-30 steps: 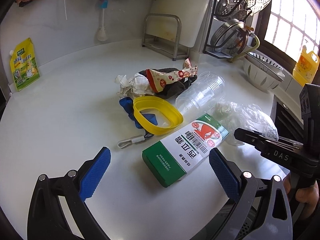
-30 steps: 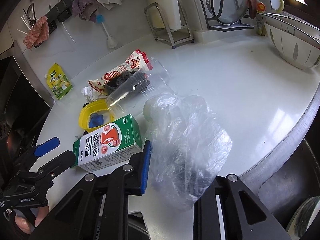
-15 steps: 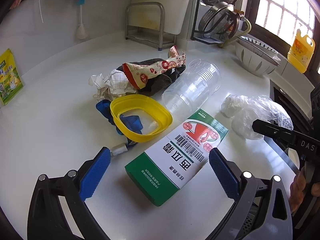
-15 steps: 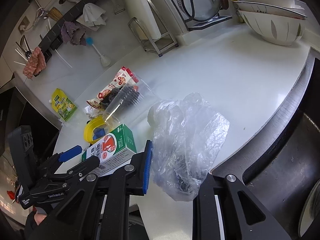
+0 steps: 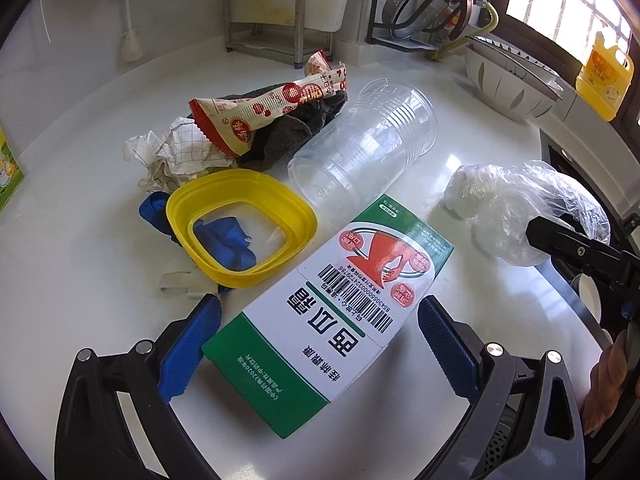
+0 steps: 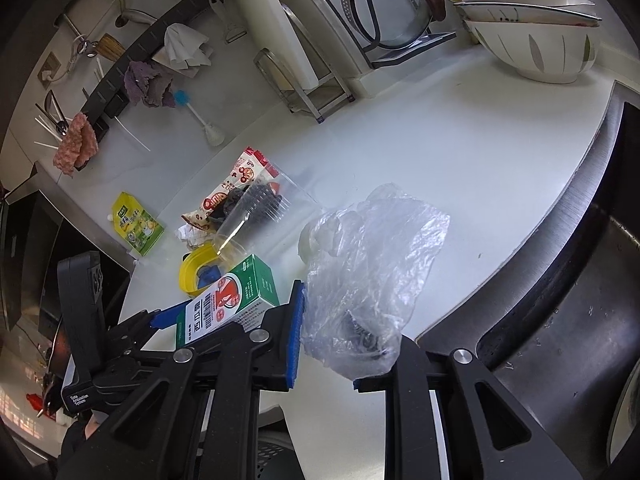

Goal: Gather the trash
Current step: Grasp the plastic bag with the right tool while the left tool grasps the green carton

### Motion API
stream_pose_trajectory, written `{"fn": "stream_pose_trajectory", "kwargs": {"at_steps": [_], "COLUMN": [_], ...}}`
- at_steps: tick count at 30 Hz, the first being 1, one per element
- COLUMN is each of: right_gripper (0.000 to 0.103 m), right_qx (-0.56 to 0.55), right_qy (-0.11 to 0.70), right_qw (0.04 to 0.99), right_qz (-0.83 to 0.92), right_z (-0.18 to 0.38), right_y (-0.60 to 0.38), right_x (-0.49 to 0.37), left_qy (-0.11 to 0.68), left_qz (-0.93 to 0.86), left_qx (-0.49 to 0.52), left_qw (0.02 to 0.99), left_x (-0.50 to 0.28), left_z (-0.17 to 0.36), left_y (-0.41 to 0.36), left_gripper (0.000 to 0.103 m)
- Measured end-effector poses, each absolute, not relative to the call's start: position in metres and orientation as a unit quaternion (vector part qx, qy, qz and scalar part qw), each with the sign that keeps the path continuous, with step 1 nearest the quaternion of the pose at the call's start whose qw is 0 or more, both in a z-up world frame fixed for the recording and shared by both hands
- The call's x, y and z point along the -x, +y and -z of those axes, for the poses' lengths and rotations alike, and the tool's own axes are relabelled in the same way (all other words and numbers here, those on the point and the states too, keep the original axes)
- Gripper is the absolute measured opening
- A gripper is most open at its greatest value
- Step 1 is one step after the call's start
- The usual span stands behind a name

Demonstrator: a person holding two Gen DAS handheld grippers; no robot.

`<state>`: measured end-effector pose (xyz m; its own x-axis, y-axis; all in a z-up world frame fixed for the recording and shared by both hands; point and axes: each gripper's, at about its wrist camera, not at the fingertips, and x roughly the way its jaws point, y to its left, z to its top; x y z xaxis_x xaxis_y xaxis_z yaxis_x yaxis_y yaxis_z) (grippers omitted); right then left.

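A green and white carton (image 5: 336,312) lies on the white counter (image 5: 80,260), its near end between the open fingers of my left gripper (image 5: 316,340), untouched as far as I can see. Behind it lie a yellow ring lid (image 5: 240,224), a stack of clear cups (image 5: 360,144), a red snack wrapper (image 5: 264,112), crumpled paper (image 5: 176,152) and a dark cloth (image 5: 280,140). My right gripper (image 6: 340,344) holds a clear plastic bag (image 6: 372,272) between its jaws; the bag (image 5: 520,208) hangs at the counter's right edge.
A steel sink (image 6: 580,280) lies right of the counter edge. White bowls (image 6: 536,40) and a dish rack (image 5: 432,8) stand at the back right. A metal stand (image 5: 260,12) and a brush (image 5: 130,28) are at the back wall. A green-yellow pouch (image 6: 136,228) sits far left.
My left gripper has moved forward so the carton now sits between its fingers. My right gripper has lifted and pulled back with the plastic bag toward the counter edge.
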<state>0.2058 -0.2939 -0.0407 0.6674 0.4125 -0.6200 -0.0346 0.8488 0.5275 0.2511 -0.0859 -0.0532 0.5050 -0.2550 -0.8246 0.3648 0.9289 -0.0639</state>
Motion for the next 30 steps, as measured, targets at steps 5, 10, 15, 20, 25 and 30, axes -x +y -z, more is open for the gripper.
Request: {"fn": "stream_pose_trajectory", "kwargs": {"at_steps": [5, 10, 15, 20, 25, 30], "right_gripper": [0.019, 0.019, 0.019, 0.019, 0.019, 0.019], "right_qx": [-0.244, -0.244, -0.244, -0.24, -0.238, -0.23], "right_qy": [0.386, 0.385, 0.383, 0.381, 0.38, 0.377], "right_qw": [0.88, 0.881, 0.882, 0.884, 0.885, 0.887], "right_qz": [-0.127, -0.125, -0.124, -0.124, -0.129, -0.131], "right_z": [0.04, 0.039, 0.04, 0.04, 0.04, 0.038], "right_y": [-0.294, -0.293, -0.293, -0.293, -0.292, -0.29], "right_x": [-0.206, -0.205, -0.203, -0.199, -0.197, -0.192], "left_qy": [0.458, 0.455, 0.448, 0.44, 0.435, 0.425], "left_qz": [0.191, 0.199, 0.192, 0.182, 0.17, 0.158], "left_qx": [-0.052, -0.037, -0.014, -0.001, 0.001, 0.013], "left_qw": [0.866, 0.867, 0.873, 0.879, 0.884, 0.891], "left_x": [-0.25, -0.244, -0.235, -0.224, -0.215, -0.205], "left_z": [0.05, 0.049, 0.045, 0.037, 0.033, 0.025], "left_y": [-0.086, -0.083, -0.073, -0.062, -0.054, -0.042], "left_gripper": [0.089, 0.075, 0.071, 0.067, 0.065, 0.063]}}
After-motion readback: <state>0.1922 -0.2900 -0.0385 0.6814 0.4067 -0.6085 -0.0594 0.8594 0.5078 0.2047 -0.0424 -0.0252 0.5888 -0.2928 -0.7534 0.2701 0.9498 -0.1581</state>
